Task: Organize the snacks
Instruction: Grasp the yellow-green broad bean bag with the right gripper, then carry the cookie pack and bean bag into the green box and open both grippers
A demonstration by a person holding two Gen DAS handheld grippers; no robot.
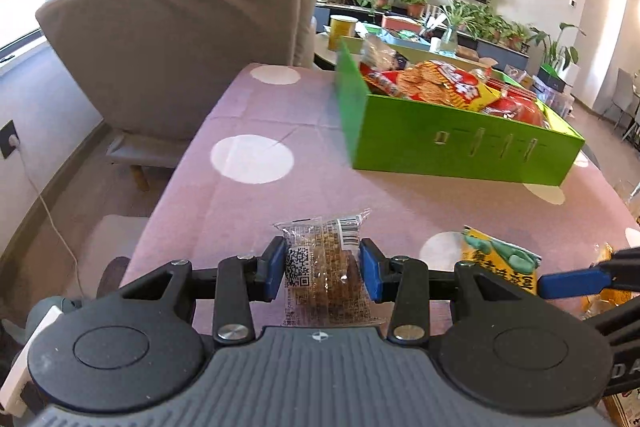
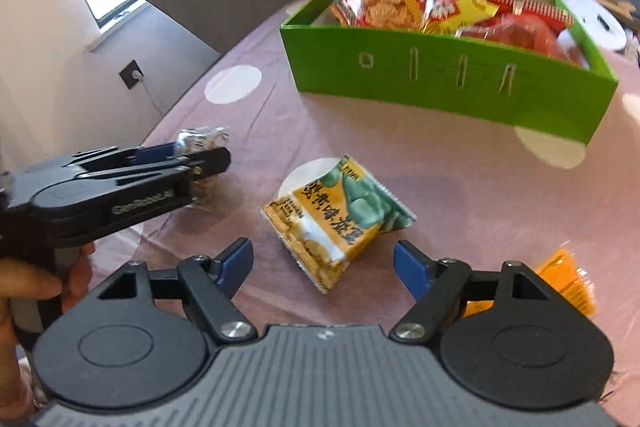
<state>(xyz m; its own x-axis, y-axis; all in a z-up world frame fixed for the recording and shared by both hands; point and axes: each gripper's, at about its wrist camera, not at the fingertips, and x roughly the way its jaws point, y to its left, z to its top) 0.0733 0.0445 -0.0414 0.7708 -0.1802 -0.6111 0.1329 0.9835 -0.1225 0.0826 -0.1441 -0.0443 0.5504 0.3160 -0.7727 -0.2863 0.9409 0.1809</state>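
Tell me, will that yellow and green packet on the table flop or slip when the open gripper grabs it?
The yellow and green packet looks puffy and creased, so it will probably crumple rather than stay stiff. Its glossy film may slide between the right gripper pads. It seems light, and lying flat it is unlikely to roll.

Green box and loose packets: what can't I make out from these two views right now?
- Green box bottom: both views, hidden under piled snacks.
- Orange packet: right wrist view, mostly behind the right gripper.
- Clear-wrapped snack front: left wrist view shows only its printed back, clamped in the left gripper.
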